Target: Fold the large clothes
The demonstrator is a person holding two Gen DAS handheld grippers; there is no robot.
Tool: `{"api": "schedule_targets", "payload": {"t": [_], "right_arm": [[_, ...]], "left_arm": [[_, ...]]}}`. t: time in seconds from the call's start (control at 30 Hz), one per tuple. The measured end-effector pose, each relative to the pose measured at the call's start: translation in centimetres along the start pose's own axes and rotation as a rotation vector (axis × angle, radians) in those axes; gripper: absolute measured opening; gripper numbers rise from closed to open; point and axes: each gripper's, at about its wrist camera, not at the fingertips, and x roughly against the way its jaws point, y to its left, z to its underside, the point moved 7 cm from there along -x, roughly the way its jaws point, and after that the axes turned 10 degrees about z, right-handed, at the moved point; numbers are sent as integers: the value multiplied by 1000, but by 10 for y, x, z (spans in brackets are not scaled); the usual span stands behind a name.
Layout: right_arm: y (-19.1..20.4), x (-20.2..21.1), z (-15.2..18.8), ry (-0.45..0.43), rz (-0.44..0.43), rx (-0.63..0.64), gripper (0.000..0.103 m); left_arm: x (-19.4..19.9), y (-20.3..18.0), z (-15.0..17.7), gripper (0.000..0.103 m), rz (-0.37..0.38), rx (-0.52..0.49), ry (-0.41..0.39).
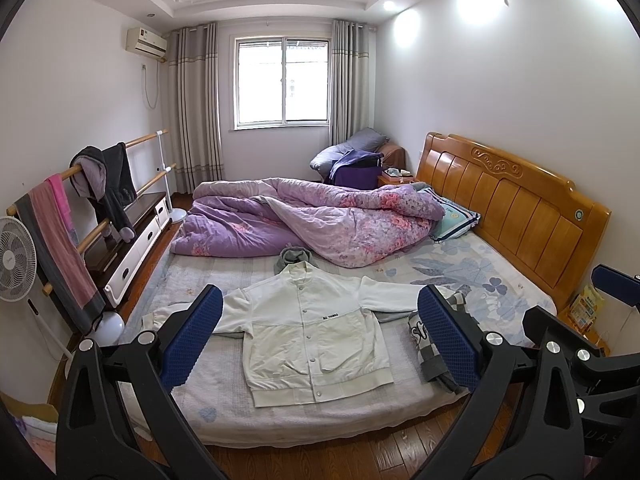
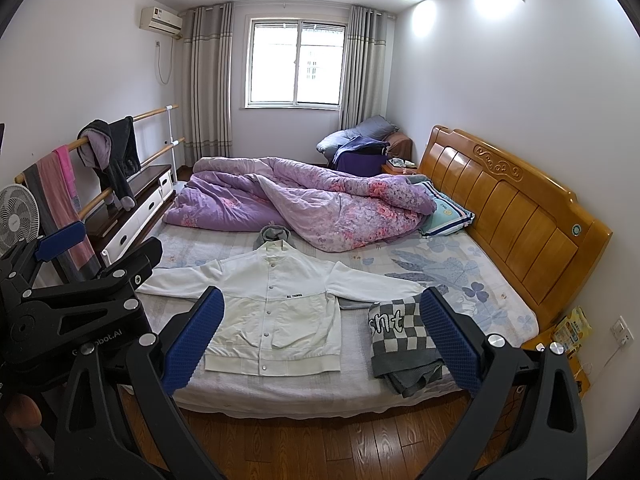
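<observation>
A white snap-button jacket (image 1: 316, 332) lies flat, front up, on the bed (image 1: 440, 276), sleeves spread to both sides, collar away from me. It also shows in the right wrist view (image 2: 272, 304). My left gripper (image 1: 320, 338) is open and empty, held above the floor in front of the bed's near edge. My right gripper (image 2: 322, 338) is also open and empty, at a similar height, a little further right. The left gripper shows at the left of the right wrist view (image 2: 80, 292).
A folded grey-and-white checked garment (image 2: 404, 340) lies right of the jacket. A grey item (image 2: 274, 236) sits behind the collar. A crumpled purple quilt (image 2: 304, 204) covers the far half. A wooden headboard (image 2: 512, 208) stands right; a clothes rail (image 2: 104, 160), a fan (image 2: 18, 216) and a cabinet (image 2: 136, 208) stand left.
</observation>
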Motion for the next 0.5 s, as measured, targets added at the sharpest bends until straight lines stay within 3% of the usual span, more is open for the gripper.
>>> {"api": "schedule_targets", "payload": {"t": [0.5], "right_arm": [[13, 0, 3, 4, -4, 2, 95]], "left_arm": [[3, 5, -1, 98, -1, 3, 3]]}}
